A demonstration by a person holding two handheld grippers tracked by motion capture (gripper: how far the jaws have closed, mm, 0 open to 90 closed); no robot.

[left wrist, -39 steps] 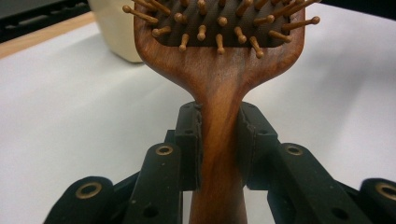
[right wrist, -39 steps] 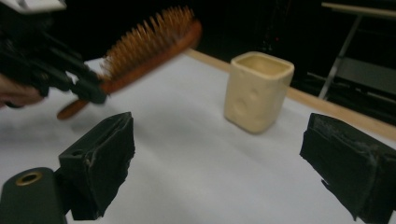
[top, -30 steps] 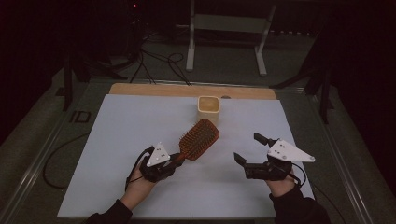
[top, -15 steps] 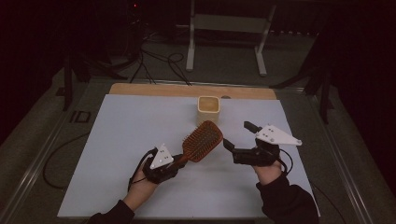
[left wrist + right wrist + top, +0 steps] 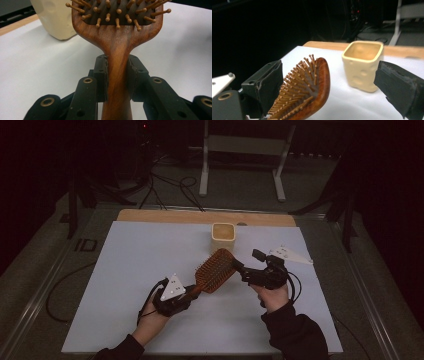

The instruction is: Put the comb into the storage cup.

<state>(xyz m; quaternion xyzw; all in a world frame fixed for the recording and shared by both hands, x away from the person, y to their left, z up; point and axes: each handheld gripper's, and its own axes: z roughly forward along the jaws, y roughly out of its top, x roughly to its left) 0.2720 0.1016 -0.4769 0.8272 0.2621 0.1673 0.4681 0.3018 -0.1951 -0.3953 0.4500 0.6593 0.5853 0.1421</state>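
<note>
hairbrush: mid-table, lifted, near cup | left gripper: clamped on handle | right gripper: jaws wide, straddling brush head | risk: jaw snags bristles, twisting brush from narrow handle grip

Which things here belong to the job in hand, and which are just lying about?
In use: hairbrush, clamped at its handle in the left gripper; right gripper, open around the brush head.
Lying about: cream cup, cables on the floor, metal stand.
</note>
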